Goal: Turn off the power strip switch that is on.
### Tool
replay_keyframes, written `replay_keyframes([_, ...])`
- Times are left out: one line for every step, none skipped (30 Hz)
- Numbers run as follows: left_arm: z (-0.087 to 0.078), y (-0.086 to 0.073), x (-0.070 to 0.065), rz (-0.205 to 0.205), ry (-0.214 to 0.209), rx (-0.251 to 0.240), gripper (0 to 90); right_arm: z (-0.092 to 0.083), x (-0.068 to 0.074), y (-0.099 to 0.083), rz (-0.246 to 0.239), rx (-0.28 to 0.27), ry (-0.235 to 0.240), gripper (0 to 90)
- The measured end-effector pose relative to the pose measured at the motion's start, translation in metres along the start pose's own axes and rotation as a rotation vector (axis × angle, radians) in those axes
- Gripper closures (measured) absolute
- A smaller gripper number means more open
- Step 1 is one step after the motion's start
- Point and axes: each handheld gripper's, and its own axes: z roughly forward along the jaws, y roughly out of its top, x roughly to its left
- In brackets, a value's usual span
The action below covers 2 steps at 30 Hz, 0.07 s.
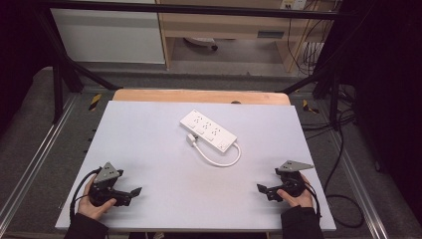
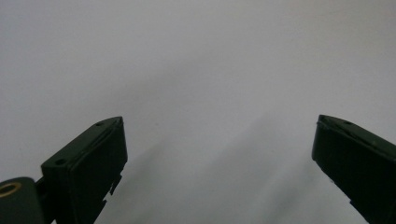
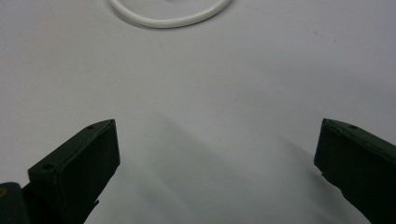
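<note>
The white power strip [image 1: 208, 131] lies flat near the middle of the bench [image 1: 149, 144], slightly toward its far side, its own cord [image 1: 221, 159] looping round to a plug [image 1: 191, 140] that rests just beside the strip's near edge, apparently not inserted in any socket, though the high view is too coarse to be sure. The left tongs [image 1: 130, 195] and right tongs [image 1: 263, 190] sit at the near corners, well apart from the strip, both spread wide and empty. Judged from this, nothing has been handled yet and the whole job remains: reach, grasp, move.
</note>
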Motion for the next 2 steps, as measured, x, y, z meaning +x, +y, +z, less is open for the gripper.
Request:
replay_keyframes([0.0000, 0.0000, -0.0001, 0.000, 0.000, 0.000, 3.1, -0.0004, -0.0001, 0.0000, -0.001, -0.001, 0.002, 0.7])
replay_keyframes([-0.0001, 0.0001, -0.0001, 0.000, -0.001, 0.000, 3.1, -0.0007, 0.0000, 0.0001, -0.002, -0.004, 0.002, 0.7])
